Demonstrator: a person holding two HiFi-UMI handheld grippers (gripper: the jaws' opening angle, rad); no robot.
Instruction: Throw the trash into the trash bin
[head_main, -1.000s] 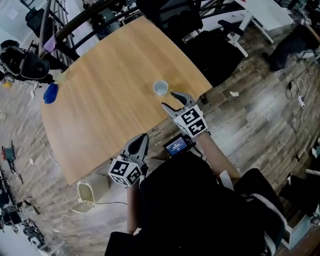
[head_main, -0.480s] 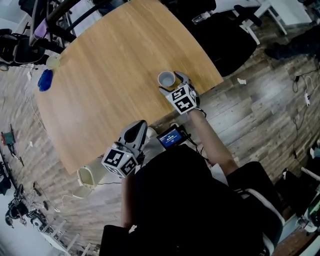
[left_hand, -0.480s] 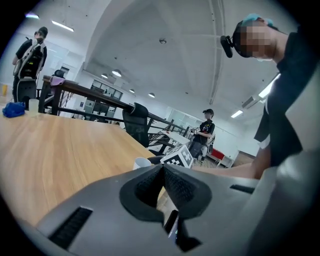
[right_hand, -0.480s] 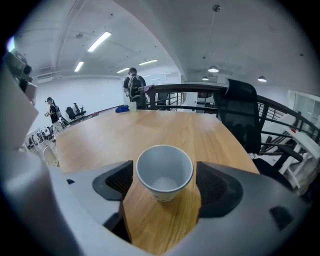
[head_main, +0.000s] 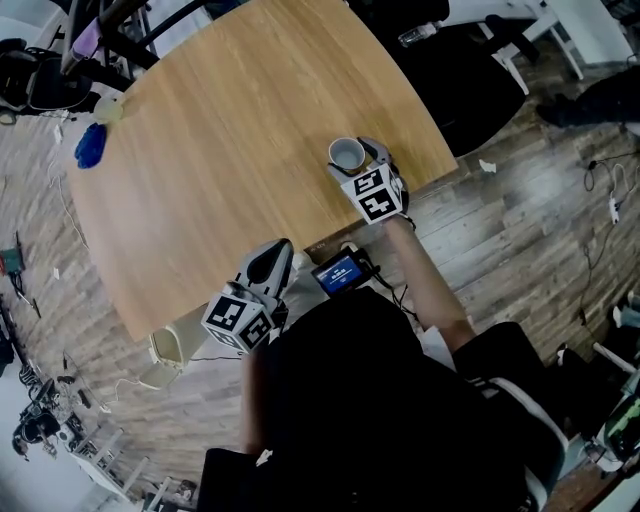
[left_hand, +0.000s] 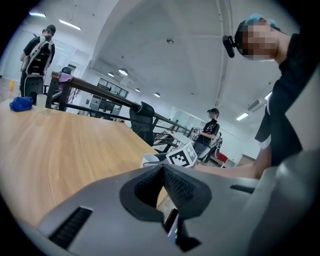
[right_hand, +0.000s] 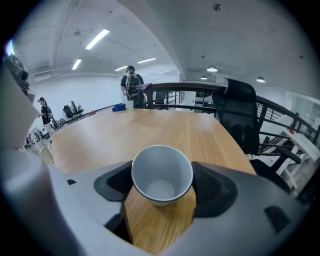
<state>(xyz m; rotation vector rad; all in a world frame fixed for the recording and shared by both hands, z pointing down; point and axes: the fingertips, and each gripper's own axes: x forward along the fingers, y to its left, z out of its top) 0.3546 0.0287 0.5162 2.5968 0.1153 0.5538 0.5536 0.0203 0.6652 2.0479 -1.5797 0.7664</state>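
Right gripper (head_main: 357, 162) is wide, jaws closing around the paper cup (right_hand: 161, 174) at the worktop's (head_main: 230, 150) near right edge. Left gripper (left_hand: 162, 186) is pinched closed and empty.

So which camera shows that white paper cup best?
The right gripper view: the cup fills its middle, upright and empty, between the right gripper's closing jaws. The head view shows it small from above, near the table's edge. The left gripper view catches only its rim beside the marker cube.
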